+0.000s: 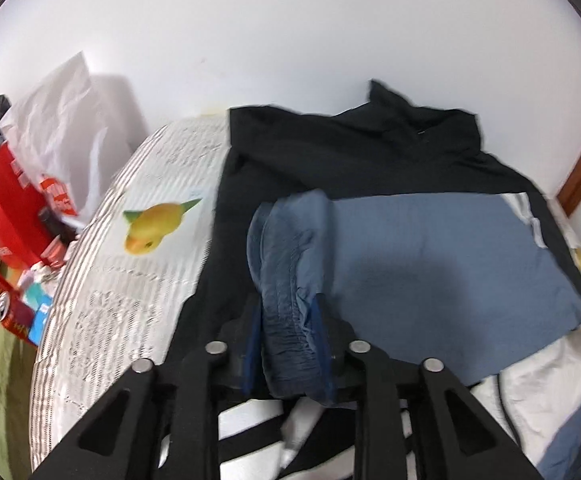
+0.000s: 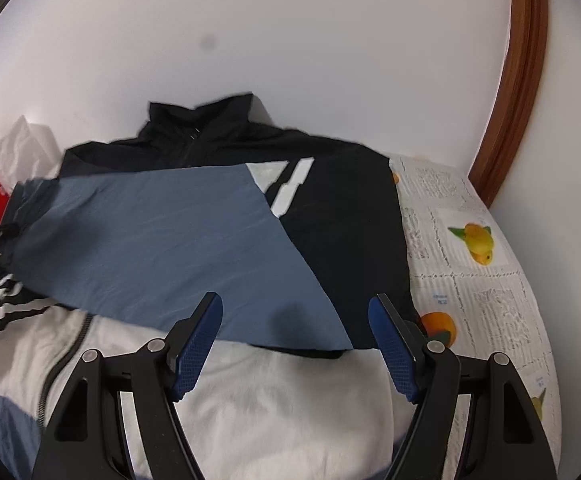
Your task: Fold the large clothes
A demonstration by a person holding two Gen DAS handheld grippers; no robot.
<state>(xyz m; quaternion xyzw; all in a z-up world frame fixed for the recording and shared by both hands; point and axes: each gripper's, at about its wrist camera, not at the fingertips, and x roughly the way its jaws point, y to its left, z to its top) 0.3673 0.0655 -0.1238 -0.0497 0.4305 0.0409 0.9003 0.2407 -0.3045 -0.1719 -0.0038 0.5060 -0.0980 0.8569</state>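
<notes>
item: jacket (image 2: 194, 236), large, colour-blocked in black, slate blue and white, with two white diagonal stripes (image 2: 290, 186) on the chest. lies spread on a bed, collar (image 2: 198, 118) up against the white wall (image 2: 290, 40), zip closed at the neck. the black panel runs along the side nearest the brown door frame (image 2: 518, 80); the white lower portion (image 2: 270, 400) lies nearest the cameras.

item: blue sleeve (image 1: 290, 280), gathered and wrinkled, its elastic cuff end bunched. drawn over the blue front panel (image 1: 450, 264).

item: left tool (image 1: 288, 344), black linkage, blue pads. clenched on the blue sleeve at the cuff, fabric bulging out between and below the fingers.

item: right tool (image 2: 295, 336), same make. released, fingers spread wide, nothing between them; hovers over the seam where the blue and black panels meet the white portion. whether the pads (image 2: 198, 344) touch the cloth cannot be told.

item: bedspread (image 2: 478, 280), white, textured stripes with printed squares, showing yellow fruit with green leaves (image 1: 152, 226) and an orange fruit (image 2: 438, 326) just beside the jacket's black edge.

item: clutter beside the bed, left wrist view: red carton (image 1: 6, 208), white plastic bag (image 1: 58, 128), red cans (image 1: 4, 300). somewhat blurred.
</notes>
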